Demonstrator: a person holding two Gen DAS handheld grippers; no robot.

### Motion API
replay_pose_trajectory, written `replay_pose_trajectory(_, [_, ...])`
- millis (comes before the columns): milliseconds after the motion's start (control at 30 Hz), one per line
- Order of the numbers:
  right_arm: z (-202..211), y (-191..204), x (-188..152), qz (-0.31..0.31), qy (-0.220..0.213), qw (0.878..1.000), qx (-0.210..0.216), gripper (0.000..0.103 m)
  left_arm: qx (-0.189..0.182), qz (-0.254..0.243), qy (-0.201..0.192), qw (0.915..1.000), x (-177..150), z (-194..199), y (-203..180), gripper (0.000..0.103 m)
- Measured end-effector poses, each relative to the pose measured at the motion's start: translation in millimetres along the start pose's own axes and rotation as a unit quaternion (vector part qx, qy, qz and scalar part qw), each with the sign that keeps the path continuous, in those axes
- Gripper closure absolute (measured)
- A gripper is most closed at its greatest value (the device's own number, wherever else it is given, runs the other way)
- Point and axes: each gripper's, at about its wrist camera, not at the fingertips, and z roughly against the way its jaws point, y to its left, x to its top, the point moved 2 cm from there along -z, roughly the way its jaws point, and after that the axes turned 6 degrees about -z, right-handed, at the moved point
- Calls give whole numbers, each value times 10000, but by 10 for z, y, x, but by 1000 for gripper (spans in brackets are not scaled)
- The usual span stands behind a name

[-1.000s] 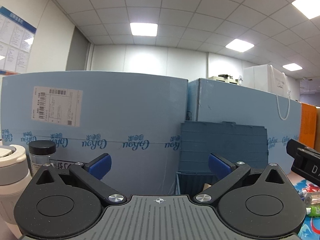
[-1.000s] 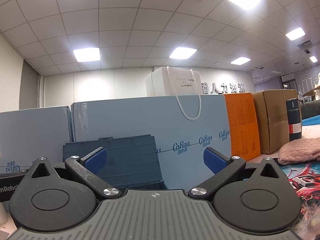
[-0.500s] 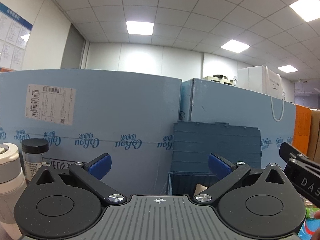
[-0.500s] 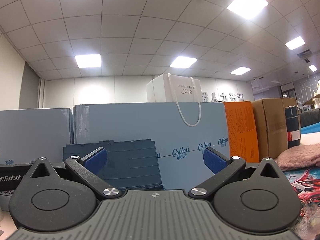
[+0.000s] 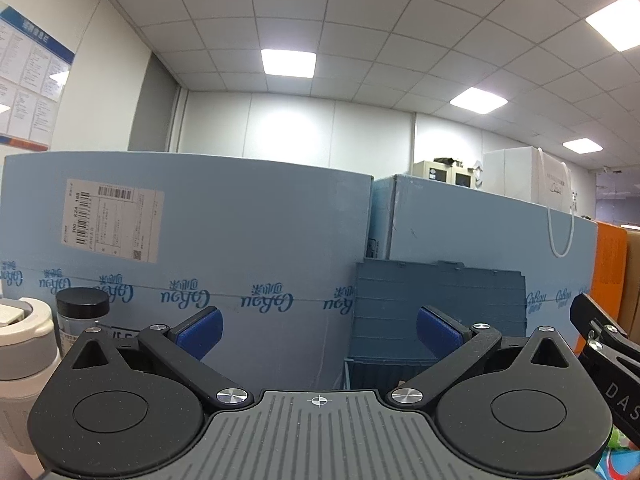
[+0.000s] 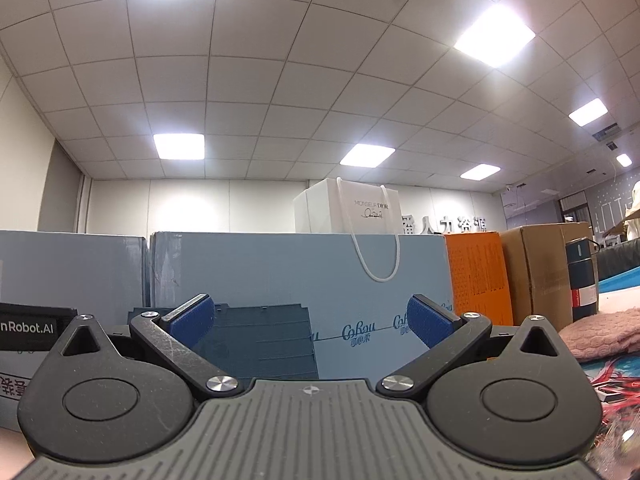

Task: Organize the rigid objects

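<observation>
My left gripper (image 5: 318, 330) is open and empty, pointing level at the blue cartons. A dark blue plastic crate (image 5: 436, 312) with its lid raised stands ahead and to the right of it. A clear jar with a black cap (image 5: 82, 312) and a white bottle (image 5: 20, 364) stand at the far left. My right gripper (image 6: 310, 322) is open and empty, tilted upward. The same crate (image 6: 264, 344) shows behind its left finger. The other gripper's body (image 5: 608, 364) shows at the right edge of the left wrist view.
Large light blue cartons (image 5: 224, 248) form a wall behind the crate. A white paper bag (image 6: 346, 208) sits on top of them. An orange box (image 6: 478, 276), a brown carton (image 6: 548, 272), a dark flask (image 6: 582, 280) and a pink cloth (image 6: 604, 332) are at the right.
Both grippers have tilted upward, the right one more, so more ceiling shows. The jar and bottle have shifted in the left wrist view. Both stay open.
</observation>
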Motion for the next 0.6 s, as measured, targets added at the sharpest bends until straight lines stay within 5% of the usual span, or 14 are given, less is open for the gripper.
replay_pose_trajectory(600, [-7, 3, -2, 44, 23, 10000, 31, 0, 20, -89, -47, 9999, 10, 8, -9, 0])
